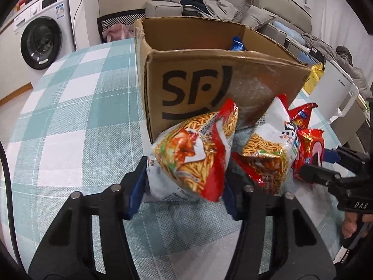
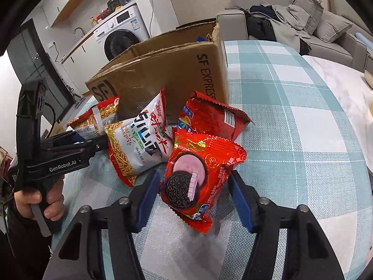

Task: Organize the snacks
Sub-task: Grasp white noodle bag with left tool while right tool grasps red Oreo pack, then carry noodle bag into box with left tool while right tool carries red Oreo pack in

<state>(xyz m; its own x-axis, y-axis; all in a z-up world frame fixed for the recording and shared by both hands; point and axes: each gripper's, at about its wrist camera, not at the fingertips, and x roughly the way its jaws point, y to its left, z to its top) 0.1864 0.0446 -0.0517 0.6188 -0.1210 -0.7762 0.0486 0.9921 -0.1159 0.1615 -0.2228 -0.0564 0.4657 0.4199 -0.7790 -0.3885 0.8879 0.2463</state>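
Now noodle-snack bag (image 1: 193, 154) clamped between left fingers (image 1: 137, 186); Oreo pack (image 2: 198, 177) between right fingers (image 2: 146, 198).

Evenly lit, soft indoor light, no hard shadows. Faint soft shadow under the held noodle bag (image 1: 193, 154) on the tablecloth (image 1: 70, 107). Glare on the clear tape across the cardboard box (image 1: 254, 86) and on the red cookie packet (image 2: 200, 175). Strong fisheye bending, black vignette at corners of both views. Centre sharp, print on packets readable; slight smear on cloth just below the cookie packet.
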